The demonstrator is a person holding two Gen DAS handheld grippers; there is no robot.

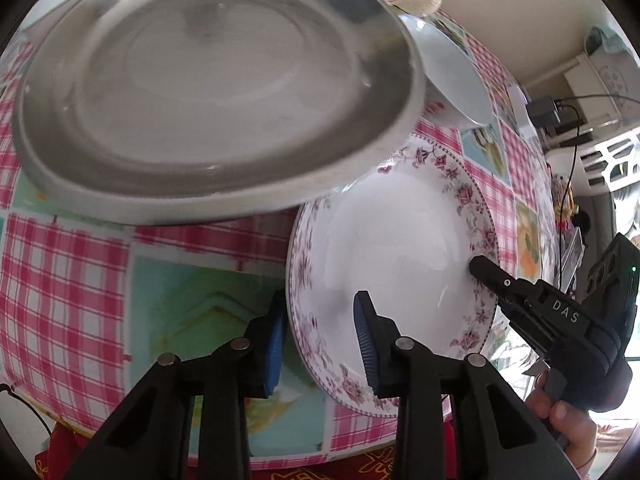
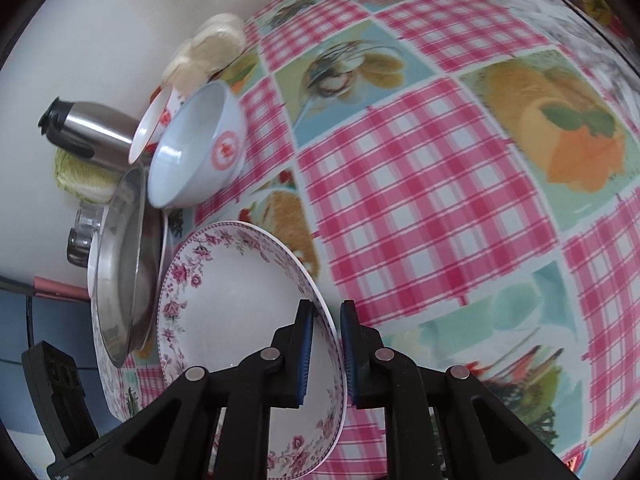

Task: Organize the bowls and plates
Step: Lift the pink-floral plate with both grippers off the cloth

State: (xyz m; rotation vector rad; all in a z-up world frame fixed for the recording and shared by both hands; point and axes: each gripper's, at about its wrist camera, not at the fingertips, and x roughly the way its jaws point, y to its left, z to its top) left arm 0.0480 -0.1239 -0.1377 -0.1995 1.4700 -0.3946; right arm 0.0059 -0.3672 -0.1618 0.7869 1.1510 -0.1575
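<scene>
A floral-rimmed white plate point(image 1: 400, 248) is tilted above the checked tablecloth. My right gripper point(image 2: 325, 354) is shut on its rim, one blue pad on each side; its finger point(image 1: 492, 274) shows on the plate's right rim in the left wrist view. My left gripper point(image 1: 320, 344) straddles the plate's near rim with its jaws open wide, the pads apart from it. A steel plate point(image 1: 208, 92) lies beside it, resting on another floral plate point(image 2: 105, 368). A white bowl with a red emblem point(image 2: 200, 144) stands behind, with a smaller bowl point(image 2: 154, 124) behind that.
A steel flask point(image 2: 92, 130), a glass jar point(image 2: 82, 232) and pale round items point(image 2: 212, 48) stand by the wall. The checked tablecloth point(image 2: 420, 200) stretches to the right. Cables and a white basket point(image 1: 616, 156) lie beyond the table edge.
</scene>
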